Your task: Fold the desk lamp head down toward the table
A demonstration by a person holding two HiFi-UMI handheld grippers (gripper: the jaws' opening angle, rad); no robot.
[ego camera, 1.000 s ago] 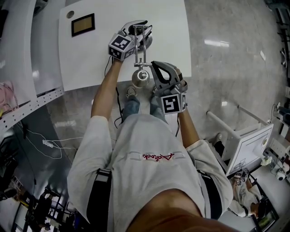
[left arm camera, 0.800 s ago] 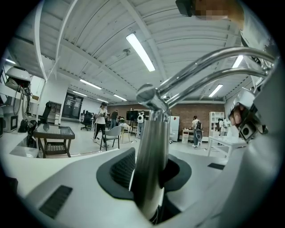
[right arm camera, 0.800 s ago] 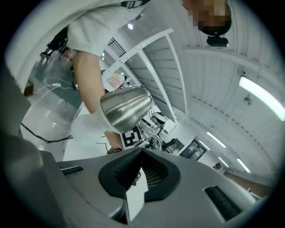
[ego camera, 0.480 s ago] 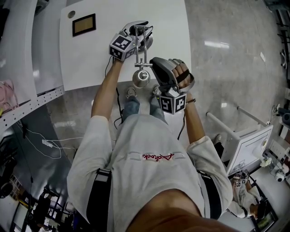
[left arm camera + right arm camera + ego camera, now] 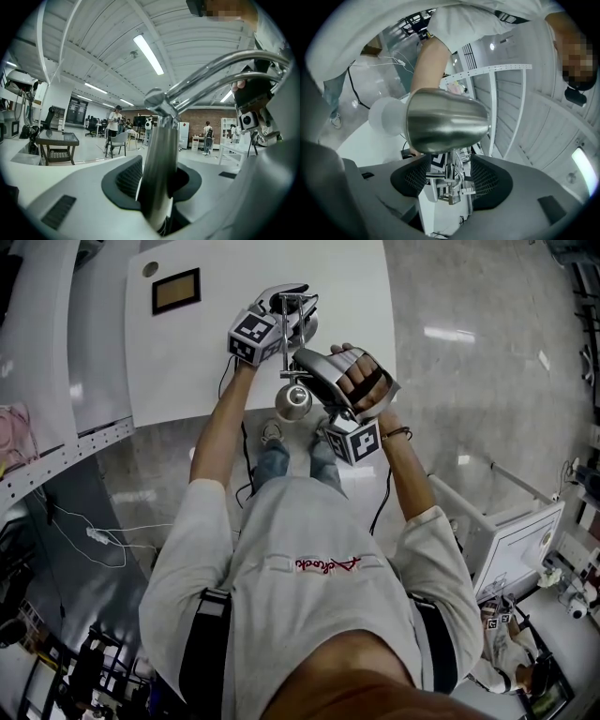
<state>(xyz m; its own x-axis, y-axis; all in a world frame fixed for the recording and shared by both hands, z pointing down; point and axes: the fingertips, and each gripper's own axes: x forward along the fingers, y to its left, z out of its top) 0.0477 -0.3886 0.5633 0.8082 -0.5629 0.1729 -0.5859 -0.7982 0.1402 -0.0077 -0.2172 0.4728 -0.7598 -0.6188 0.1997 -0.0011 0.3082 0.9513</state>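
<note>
The steel desk lamp stands at the near edge of the white table [image 5: 206, 362]. Its upright post [image 5: 159, 164] is clamped between my left gripper's [image 5: 157, 187] pads. In the head view that left gripper [image 5: 281, 320] sits at the lamp's base, and the double-rod arm [image 5: 288, 343] runs toward me to the shiny lamp head [image 5: 292, 401]. My right gripper [image 5: 311, 367] is rolled over, just right of the arm. Its jaws have just been opening. In the right gripper view the steel shade [image 5: 445, 119] and white bulb [image 5: 386, 117] hang above my right gripper [image 5: 449, 180], with the lamp's joint hardware [image 5: 450, 185] loose between its pads.
A brown-framed panel [image 5: 174, 291] and a round hole [image 5: 144, 269] lie on the table's far left. White perforated shelving [image 5: 56, 465] stands at the left, a cable [image 5: 94, 540] trails on the floor, and a white rack [image 5: 516, 531] is at the right.
My right gripper has rolled over and shifted up and away from me, alongside the lamp arm. Its marker cube now tilts sideways. The left gripper and lamp head have kept still.
</note>
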